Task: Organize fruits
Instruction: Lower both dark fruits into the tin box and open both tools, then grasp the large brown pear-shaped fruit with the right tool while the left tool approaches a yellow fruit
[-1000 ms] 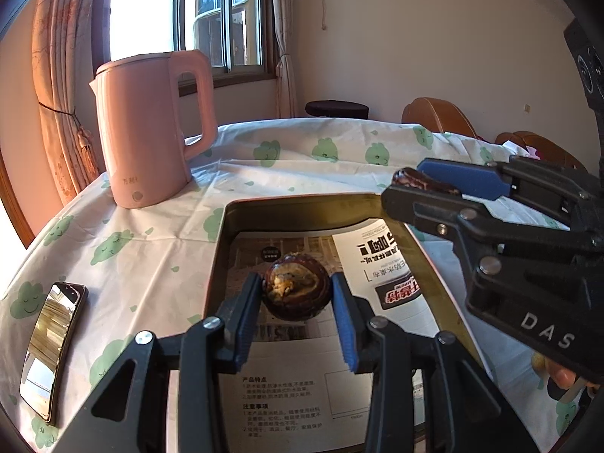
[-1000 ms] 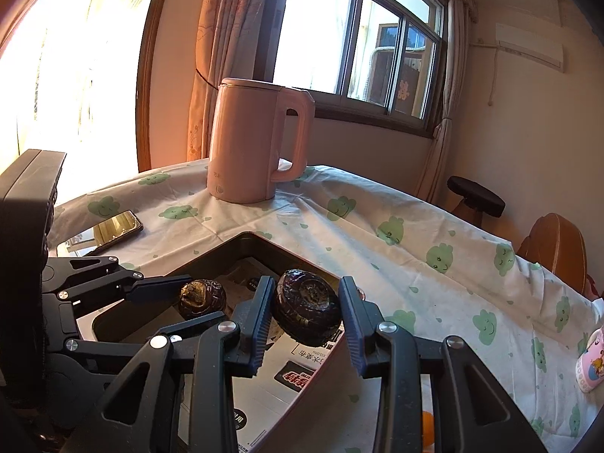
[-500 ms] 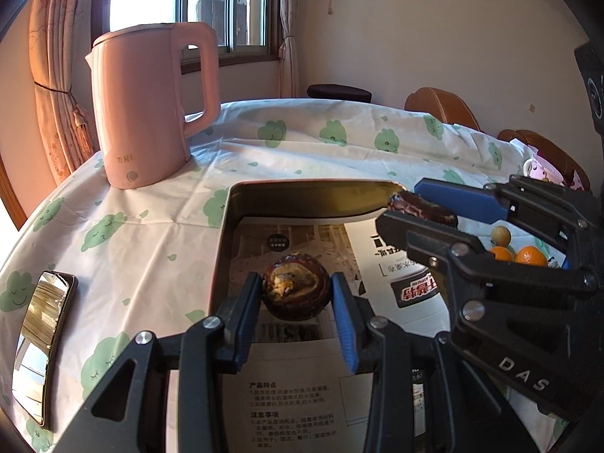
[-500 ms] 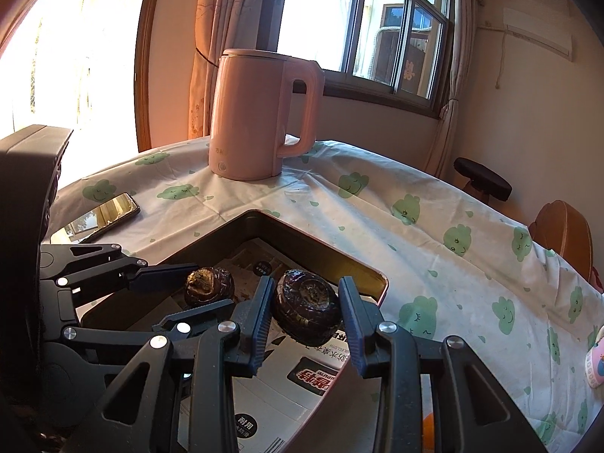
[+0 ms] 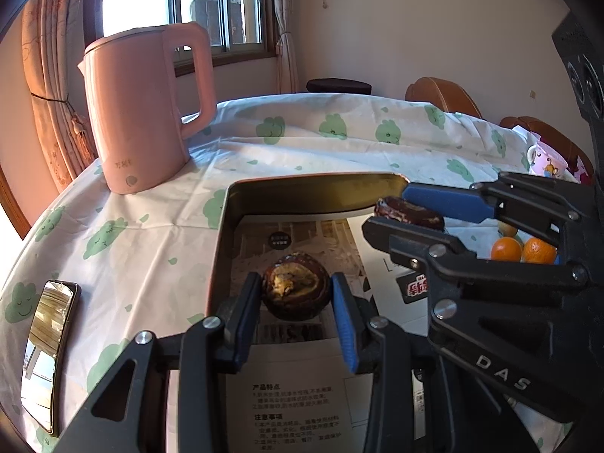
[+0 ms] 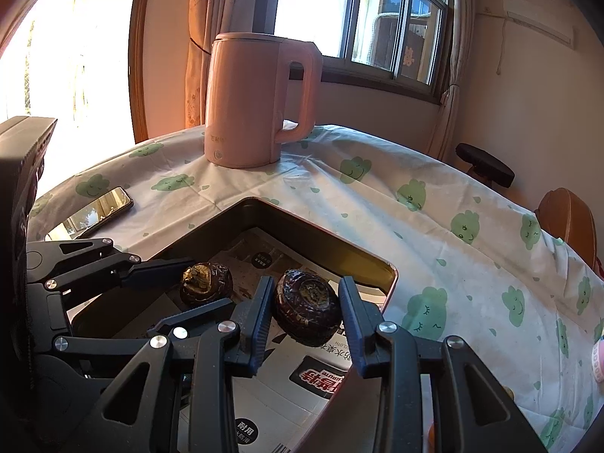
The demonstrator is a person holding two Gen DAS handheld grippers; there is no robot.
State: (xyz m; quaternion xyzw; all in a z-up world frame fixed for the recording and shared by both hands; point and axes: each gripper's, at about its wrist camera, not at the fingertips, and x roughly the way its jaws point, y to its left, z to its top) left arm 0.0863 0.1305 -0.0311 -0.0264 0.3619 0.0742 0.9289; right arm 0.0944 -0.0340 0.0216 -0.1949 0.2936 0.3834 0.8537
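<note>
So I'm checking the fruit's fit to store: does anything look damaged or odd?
Yes. Both dark fruits held over the tray look wrinkled and shrivelled, with yellowish blotches. The oranges beyond look sound.

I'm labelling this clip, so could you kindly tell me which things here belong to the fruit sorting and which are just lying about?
Part of the job:
- dark fruit in left gripper
- dark fruit in right gripper
- paper-lined tray
- oranges

Just lying about:
- pink kettle
- phone
- patterned cup
</note>
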